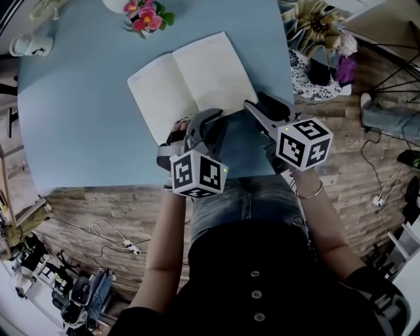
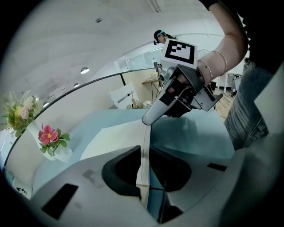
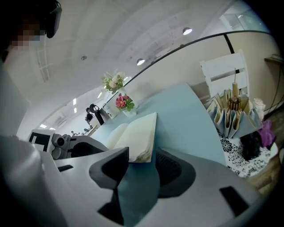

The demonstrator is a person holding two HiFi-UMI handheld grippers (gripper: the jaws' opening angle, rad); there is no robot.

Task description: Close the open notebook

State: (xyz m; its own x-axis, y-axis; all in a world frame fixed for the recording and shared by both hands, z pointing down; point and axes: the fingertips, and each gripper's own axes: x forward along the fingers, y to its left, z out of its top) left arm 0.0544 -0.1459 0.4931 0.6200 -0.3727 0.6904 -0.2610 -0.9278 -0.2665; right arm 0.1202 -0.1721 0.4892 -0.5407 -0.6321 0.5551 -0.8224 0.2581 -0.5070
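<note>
The open notebook (image 1: 190,82) lies with cream pages up on the light blue table (image 1: 79,118). My left gripper (image 1: 209,119) is at the notebook's near edge, close to the spine. In the left gripper view a thin cream page edge (image 2: 143,155) runs through the narrow gap of the left gripper (image 2: 145,153), whose pads are shut on it. My right gripper (image 1: 252,106) sits at the right page's near corner. In the right gripper view that corner of the notebook (image 3: 137,137) lies at the tips of the right gripper (image 3: 142,155), whose jaws stand apart over blue table.
A white vase of pink flowers (image 1: 146,16) stands at the table's far edge, with a white mug (image 1: 29,44) at the far left. Folded paper ornaments (image 1: 315,26) on a patterned cloth are off the right edge. Cables lie on the wood floor.
</note>
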